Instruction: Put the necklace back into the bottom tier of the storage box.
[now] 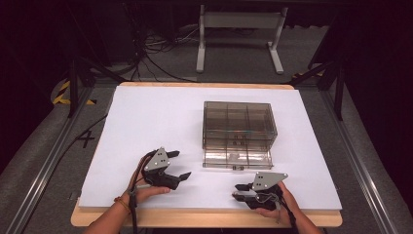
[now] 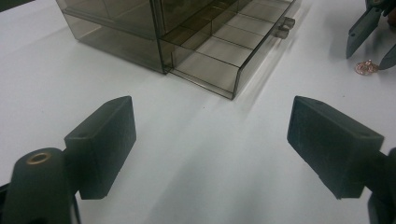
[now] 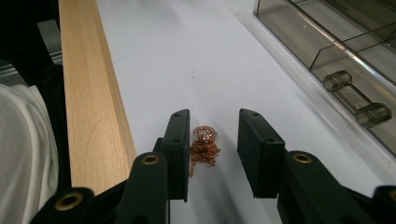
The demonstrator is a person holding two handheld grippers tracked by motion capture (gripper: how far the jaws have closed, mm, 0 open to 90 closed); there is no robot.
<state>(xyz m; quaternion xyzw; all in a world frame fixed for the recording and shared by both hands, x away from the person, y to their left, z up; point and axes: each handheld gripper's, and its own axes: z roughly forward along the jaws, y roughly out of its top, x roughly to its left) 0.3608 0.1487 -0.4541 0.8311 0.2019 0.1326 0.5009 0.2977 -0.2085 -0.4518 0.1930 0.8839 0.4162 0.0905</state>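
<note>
A small copper chain lies in a heap on the white sheet near the table's front edge. My right gripper is open, one jaw on each side of the chain, low over it and not closed on it. The left gripper view shows the same chain between the right gripper's tips. A smoky clear drawer box stands mid-table, its bottom drawer pulled out toward me, compartments bare where visible. My left gripper is wide open and holds nothing, left of the drawer.
The white sheet covers a wooden table whose front edge runs close beside the chain. The drawer's clear handle juts toward my right gripper. Beyond the table are a floor with cables and a white desk frame.
</note>
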